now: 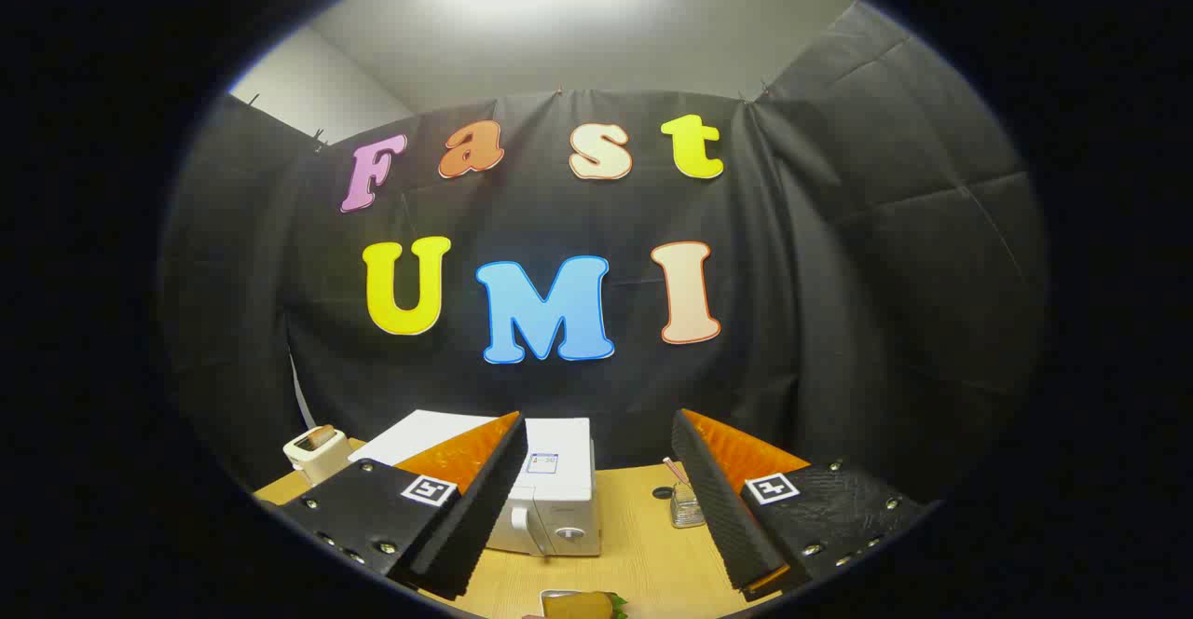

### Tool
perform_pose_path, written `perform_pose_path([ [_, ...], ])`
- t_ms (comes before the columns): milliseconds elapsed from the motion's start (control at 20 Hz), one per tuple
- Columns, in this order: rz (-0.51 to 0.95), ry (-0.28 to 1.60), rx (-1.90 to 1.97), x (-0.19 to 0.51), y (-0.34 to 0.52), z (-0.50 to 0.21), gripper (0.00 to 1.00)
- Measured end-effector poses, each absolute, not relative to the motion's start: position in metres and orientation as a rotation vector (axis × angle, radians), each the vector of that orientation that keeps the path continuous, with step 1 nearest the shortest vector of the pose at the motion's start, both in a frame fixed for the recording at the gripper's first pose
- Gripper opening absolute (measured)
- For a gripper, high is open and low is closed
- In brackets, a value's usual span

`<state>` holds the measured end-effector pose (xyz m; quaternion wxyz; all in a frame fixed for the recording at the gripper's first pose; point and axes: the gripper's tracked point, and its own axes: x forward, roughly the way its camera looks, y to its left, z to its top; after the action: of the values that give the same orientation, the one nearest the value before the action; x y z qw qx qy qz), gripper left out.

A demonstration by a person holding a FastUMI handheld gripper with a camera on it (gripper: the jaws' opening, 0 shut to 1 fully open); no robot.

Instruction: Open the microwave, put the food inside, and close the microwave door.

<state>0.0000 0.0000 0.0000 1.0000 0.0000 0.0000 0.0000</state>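
Note:
A white microwave [550,493] stands on the wooden table [643,554], its door shut, partly hidden behind my left finger. Close below the fingers, a sandwich with green leaf [582,606] lies on a small plate [552,594]. My gripper [592,507] hangs high above the table, open, with nothing between its fingers [471,507]. The microwave lies ahead of and below the left finger; the plate sits nearer to me, between the two fingers.
A white toaster with bread in it [317,451] stands left of the microwave. A small glass jar with a pink stick [687,505] and a dark lid [663,492] sit right of the microwave. The booth wall closes off the back of the table.

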Motion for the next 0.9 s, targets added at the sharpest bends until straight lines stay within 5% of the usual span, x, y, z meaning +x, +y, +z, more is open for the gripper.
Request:
perform_pose_path([
  [900, -0.001, -0.004, -0.029, 0.004, 0.039, -0.021, 0.97],
])
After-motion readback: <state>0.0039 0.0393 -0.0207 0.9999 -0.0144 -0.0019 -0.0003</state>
